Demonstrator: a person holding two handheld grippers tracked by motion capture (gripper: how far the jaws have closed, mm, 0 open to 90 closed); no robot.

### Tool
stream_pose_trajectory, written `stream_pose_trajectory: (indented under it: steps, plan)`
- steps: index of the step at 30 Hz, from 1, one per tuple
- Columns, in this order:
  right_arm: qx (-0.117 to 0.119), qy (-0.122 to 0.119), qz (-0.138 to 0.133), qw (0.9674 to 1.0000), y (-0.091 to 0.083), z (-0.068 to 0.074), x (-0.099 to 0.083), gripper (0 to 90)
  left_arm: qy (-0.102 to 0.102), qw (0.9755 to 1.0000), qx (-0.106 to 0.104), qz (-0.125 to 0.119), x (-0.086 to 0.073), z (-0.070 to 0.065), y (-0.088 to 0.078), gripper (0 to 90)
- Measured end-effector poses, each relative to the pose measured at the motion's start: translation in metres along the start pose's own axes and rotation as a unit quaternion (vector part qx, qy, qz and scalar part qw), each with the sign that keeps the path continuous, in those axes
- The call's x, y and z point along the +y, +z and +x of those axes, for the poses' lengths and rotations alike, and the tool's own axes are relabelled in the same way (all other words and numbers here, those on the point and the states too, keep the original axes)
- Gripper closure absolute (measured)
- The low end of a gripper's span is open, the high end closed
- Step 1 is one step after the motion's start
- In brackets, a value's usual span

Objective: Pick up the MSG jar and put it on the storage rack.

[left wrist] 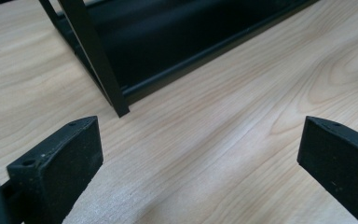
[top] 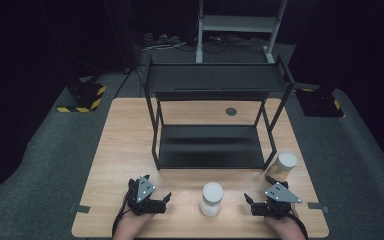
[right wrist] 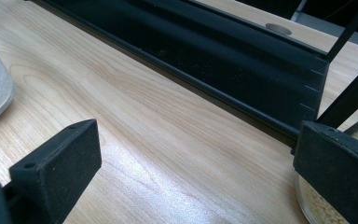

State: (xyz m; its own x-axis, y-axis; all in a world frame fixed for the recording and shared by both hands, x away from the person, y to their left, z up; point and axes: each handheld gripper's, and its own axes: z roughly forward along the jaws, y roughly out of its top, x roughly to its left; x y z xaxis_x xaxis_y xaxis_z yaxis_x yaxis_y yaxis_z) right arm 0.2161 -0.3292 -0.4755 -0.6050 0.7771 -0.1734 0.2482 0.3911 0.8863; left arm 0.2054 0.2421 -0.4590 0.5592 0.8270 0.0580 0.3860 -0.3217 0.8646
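Where grey carpet surrounds it, the wooden table bears a black rack.

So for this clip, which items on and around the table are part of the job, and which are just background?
Part of the job:
- left gripper, open
- right gripper, open
- white-filled jar between the grippers
- jar of yellowish grains by the rack's front right leg
- black two-tier rack

Just lying about:
- yellow-and-black striped base on the floor
- grey metal frame behind the table
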Motion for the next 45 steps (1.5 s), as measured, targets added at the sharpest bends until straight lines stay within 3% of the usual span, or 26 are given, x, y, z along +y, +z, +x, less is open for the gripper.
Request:
stream_pose_trajectory:
  steps: [7, 16, 23, 45]
  plan:
    - [0.002, 0.003, -0.001, 1.0, 0.0, -0.001, 0.0, 0.1, -0.01, 0.9994, -0.008, -0.031, 0.006, -0.004, -0.011, 0.4]
    - [0.001, 0.0, -0.001, 1.0, 0.0, 0.0, 0.0, 0.1, -0.011, 0.9965, -0.025, -0.08, 0.014, -0.013, -0.024, 0.4]
    - [0.001, 0.001, -0.001, 1.0, 0.0, 0.0, 0.0, 0.1, 0.002, 0.9937, -0.039, -0.105, 0.023, -0.024, -0.03, 0.4]
    - [0.002, 0.005, -0.001, 1.0, 0.0, -0.001, 0.0, 0.0, 0.017, 0.99, -0.087, -0.11, 0.036, -0.042, -0.021, 0.4]
